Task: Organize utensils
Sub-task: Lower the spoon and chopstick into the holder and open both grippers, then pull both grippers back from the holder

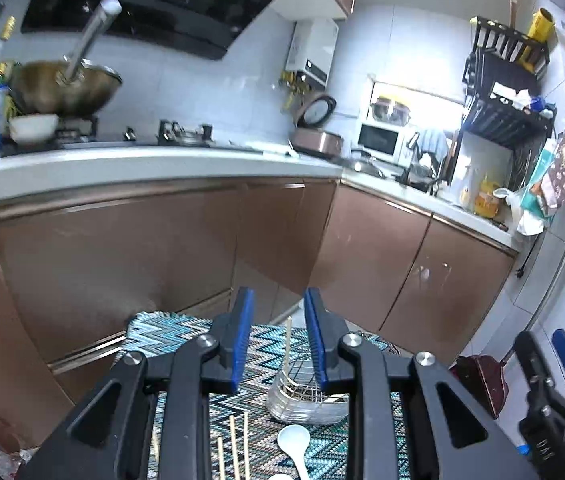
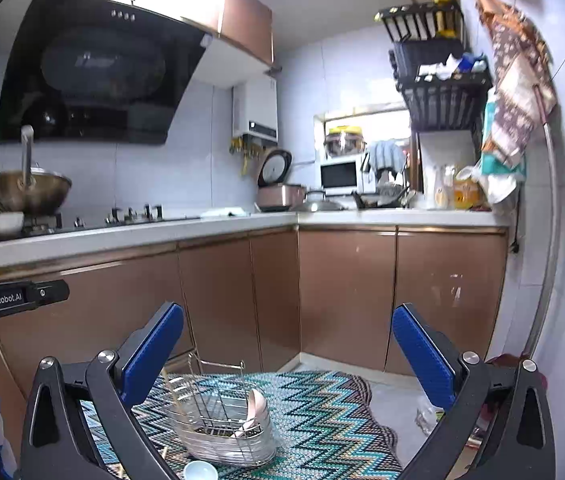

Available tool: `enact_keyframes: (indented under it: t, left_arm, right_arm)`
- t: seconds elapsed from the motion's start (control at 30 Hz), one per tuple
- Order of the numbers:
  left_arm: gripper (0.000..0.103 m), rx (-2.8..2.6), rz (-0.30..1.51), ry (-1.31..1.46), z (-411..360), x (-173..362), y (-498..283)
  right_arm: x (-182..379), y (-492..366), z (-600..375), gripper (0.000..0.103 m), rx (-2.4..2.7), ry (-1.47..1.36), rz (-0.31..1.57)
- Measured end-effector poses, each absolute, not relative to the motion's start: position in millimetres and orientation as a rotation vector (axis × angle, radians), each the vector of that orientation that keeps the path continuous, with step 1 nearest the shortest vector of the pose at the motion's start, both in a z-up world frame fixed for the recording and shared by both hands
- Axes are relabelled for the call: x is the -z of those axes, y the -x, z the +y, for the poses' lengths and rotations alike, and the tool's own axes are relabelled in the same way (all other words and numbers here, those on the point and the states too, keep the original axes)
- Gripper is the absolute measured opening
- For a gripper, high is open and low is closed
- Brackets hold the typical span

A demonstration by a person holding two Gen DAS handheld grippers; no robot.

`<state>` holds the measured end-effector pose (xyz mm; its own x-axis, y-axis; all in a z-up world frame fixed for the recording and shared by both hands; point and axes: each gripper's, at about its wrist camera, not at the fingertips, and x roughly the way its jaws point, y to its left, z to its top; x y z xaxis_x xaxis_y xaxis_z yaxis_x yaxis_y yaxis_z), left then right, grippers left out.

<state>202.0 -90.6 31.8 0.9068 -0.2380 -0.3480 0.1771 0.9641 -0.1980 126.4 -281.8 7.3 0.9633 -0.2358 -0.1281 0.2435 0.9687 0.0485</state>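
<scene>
Kitchen floor, zigzag mat [image 2: 322,412] as work surface, brown cabinets [image 2: 342,292] behind. Left gripper [image 1: 278,340]: jaws part-open, narrow gap, nothing between the pads, touching nothing; hangs above the mat, pointed at the cabinets more than the work. Right gripper [image 2: 286,360]: jaws wide open, empty, no contact, also hovering above the mat. Wire basket [image 2: 222,420] just ahead of both, on the mat; already holds one chopstick leaning upright against its wall plus something pinkish, probably a spoon, hard to tell. Loose items still on the mat: chopsticks [image 1: 234,444] lying near the left gripper's base, white spoon [image 1: 294,444] just beside the basket on its near side. Looks like mid-task, a few pieces left. Risks, as judgement: chopsticks thin and flat on a soft mat, so pads likely to slide over or pinch the weave instead; closing on several sticks at once could scissor them out. Spoon glossy and curved, prone to rotating or squirting out of a pinch on the bowl; handle the safer grab. Basket light and tall-wired, easily tipped or shoved if a finger clips the rim on the drop. Both grippers close together over the same spot, so collision between them possible. Left view motion-blurred, fine detail unreliable.
</scene>
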Motion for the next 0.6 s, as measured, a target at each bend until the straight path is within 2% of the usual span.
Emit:
enact_keyframes:
  t: [0.07, 0.2, 0.3, 0.6]
  left_arm:
    - [0.038, 0.206, 0.371, 0.154, -85.1, -38.2, -188.2]
    - [0.042, 0.184, 0.343, 0.146, -69.7, -47.7, -155.6]
    - [0.052, 0.163, 0.327, 0.158, -56.2, -51.1, -133.9]
    - [0.053, 0.131, 0.281, 0.176, -14.1, -58.8, -78.7]
  right_arm:
    - [-16.1, -111.3, -279.7, 0.103, 0.248, -0.066, 0.106]
    - [-27.1, -83.6, -277.5, 0.103, 0.249, -0.078, 0.082]
    - [-33.2, -61.9, -275.0, 0.103, 0.24, -0.093, 0.053]
    - [-47.2, -15.4, -267.5, 0.103, 0.191, -0.129, 0.005]
